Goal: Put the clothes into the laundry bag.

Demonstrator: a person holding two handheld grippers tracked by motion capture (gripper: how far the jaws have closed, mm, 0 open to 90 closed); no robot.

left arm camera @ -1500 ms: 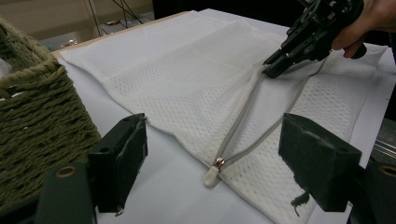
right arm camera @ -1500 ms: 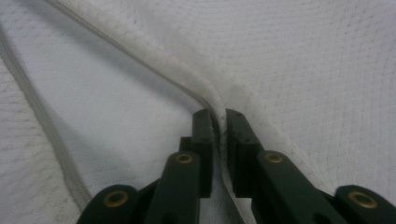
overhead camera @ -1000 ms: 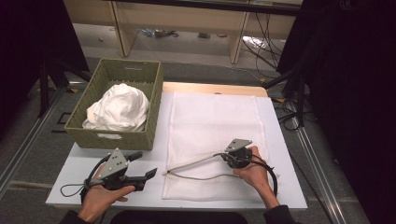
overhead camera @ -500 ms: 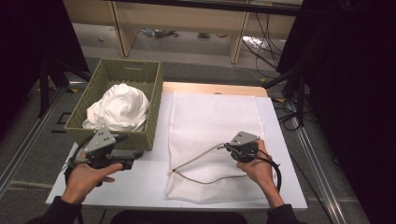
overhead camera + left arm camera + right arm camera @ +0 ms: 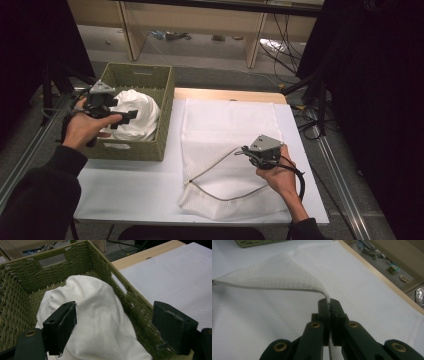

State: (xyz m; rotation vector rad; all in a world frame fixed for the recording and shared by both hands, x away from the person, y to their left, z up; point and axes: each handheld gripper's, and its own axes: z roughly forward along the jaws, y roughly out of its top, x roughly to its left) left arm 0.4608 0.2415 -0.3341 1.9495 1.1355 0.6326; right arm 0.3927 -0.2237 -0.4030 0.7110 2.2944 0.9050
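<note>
Setting: white bench (image 5: 135, 185) in a dim room, wooden shelving behind it, dark curtains at both sides.
Basket: green woven basket (image 5: 165, 107) at the bench's left end, its near corner wall showing between the left fingers in the left gripper view.
Bundle: crumpled white cloth (image 5: 142, 117) heaped inside the basket, directly ahead of and below the left fingers; no clear long axis, just a rounded mound.
Left gripper: left gripper (image 5: 122, 118) held over the basket, fingers (image 5: 61, 325) spread wide and holding nothing, one over the mound, the other out past the basket wall.
Mesh bag: white mesh bag (image 5: 227, 127) flat on the bench, long axis running away from the person; its near opening edge is lifted.
Right gripper: right gripper (image 5: 329, 305) with fingers pressed together on the bag's hem, which arcs up and away from the fingertips.
Key relation: the bundle lies just ahead of the left fingers and well apart from the right ones, so the left hand is the nearer; judged next, it drops and closes on the mound.
</note>
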